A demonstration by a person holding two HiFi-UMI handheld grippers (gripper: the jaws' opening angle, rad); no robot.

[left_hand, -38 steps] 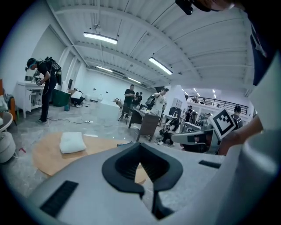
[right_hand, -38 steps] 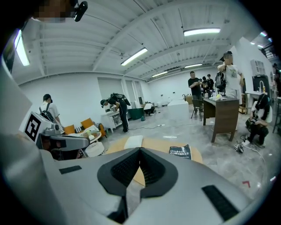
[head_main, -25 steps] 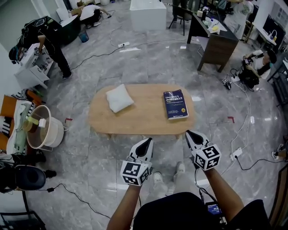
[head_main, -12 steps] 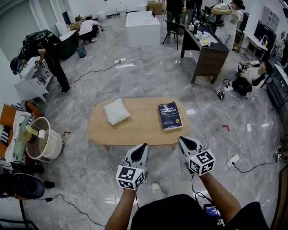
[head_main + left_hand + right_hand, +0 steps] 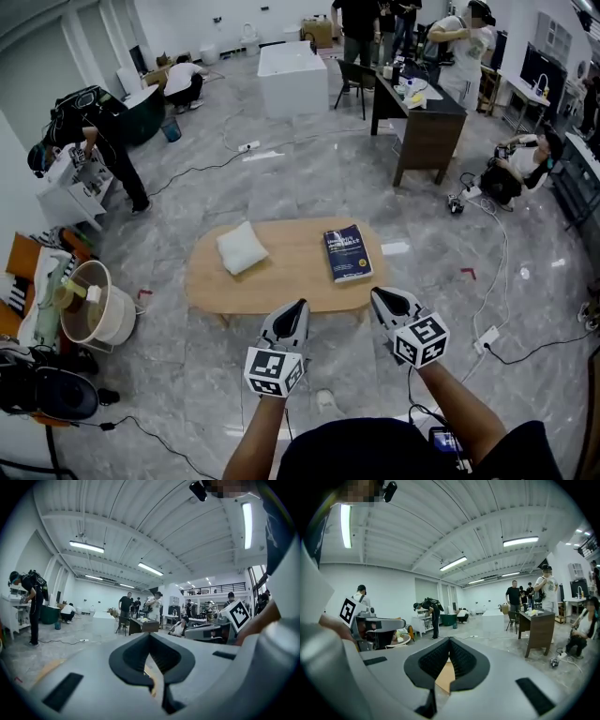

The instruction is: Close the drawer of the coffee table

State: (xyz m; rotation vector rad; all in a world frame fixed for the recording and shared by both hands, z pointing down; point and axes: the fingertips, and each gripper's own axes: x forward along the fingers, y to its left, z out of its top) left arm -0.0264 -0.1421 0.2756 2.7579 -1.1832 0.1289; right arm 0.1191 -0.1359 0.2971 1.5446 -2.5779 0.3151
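Note:
The oval wooden coffee table stands on the grey floor straight ahead in the head view. On it lie a white pillow and a blue book. No drawer shows from this side. My left gripper hovers in the air just short of the table's near edge, shut and empty. My right gripper hangs beside it, also shut on nothing. In the left gripper view, the left gripper shows a sliver of the table between its jaws. In the right gripper view, the right gripper frames the table the same way.
A round white tub and a black chair stand at the left. Cables and a power strip lie on the floor to the right. A dark desk, a white block and several people are farther off.
The view has pulled back and lifted, so the table looks smaller and farther away. Both grippers stay shut and side by side near the table's near edge.

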